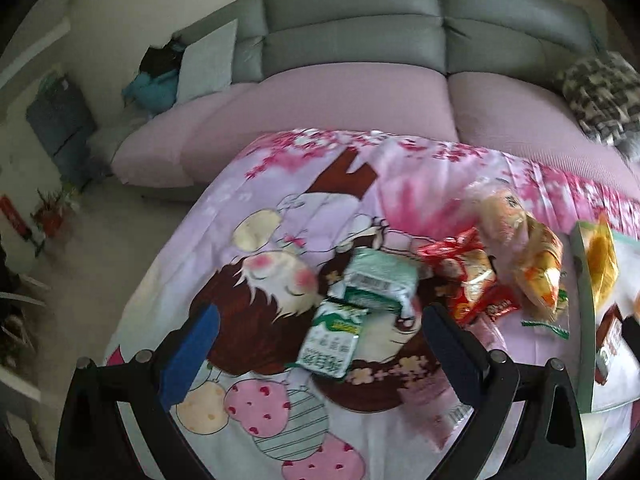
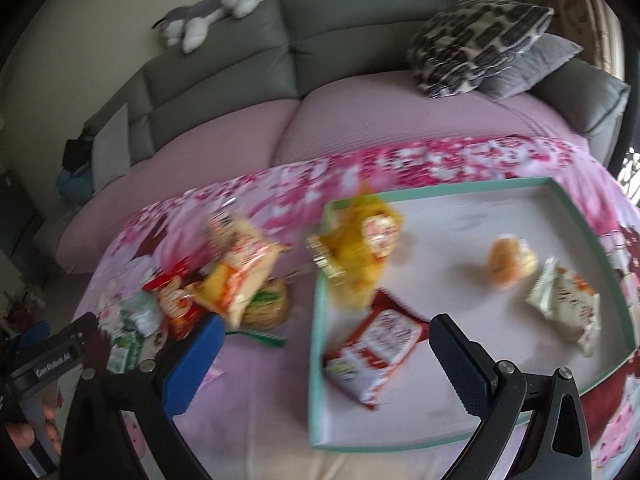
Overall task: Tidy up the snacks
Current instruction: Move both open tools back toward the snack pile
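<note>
The left gripper hangs over the cartoon-printed cloth with its fingers spread wide and nothing between them. Right under the gap lie two green-and-white packets, one overlapping the other, the nearer one tilted toward the gripper. Just past its right finger sits a red packet, and beyond that an orange-and-white bag leans against it; the motion blur makes their print unreadable. Further to that side the wall of a pale green tray cuts into view. The right gripper is also spread open and empty, hovering over the near left corner of the tray. Between its fingers, a little ahead, a red-and-white packet lies flat on the tray floor. Ahead of that a yellow bag straddles the tray's left wall, too smeared to say whether it rests or is in the air. Off beyond the right finger are a small orange-wrapped piece and a cream packet, set apart from each other. Outside the tray, past the left finger, the loose heap of snacks sits on the cloth. At the lower left edge a person's hand grips the other tool's handle. A grey sofa stands behind.
</note>
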The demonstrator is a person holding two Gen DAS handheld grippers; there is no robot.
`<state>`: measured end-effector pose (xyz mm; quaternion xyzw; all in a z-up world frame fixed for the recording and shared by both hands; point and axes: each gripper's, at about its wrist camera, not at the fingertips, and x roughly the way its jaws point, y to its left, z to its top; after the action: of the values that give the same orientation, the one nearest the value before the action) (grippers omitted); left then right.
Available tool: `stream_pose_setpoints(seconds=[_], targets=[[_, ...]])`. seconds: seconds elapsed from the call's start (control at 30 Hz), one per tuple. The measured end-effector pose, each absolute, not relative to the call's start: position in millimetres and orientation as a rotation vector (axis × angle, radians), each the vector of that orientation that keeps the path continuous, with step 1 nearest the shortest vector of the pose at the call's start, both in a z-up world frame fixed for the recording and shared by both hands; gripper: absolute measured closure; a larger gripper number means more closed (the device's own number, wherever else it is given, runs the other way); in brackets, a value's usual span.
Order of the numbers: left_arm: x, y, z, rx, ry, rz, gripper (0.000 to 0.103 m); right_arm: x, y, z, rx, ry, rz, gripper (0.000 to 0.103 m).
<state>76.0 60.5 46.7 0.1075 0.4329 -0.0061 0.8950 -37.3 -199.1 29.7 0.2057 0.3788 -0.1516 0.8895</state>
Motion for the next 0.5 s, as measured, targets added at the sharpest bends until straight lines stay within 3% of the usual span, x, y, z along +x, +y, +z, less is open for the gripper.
stream_pose_setpoints(seconds=[0.5], targets=[[97, 123, 24, 0.064, 1.002, 0.023, 0.002, 6, -108, 3, 0.352, 0.908, -0.123, 0.000]])
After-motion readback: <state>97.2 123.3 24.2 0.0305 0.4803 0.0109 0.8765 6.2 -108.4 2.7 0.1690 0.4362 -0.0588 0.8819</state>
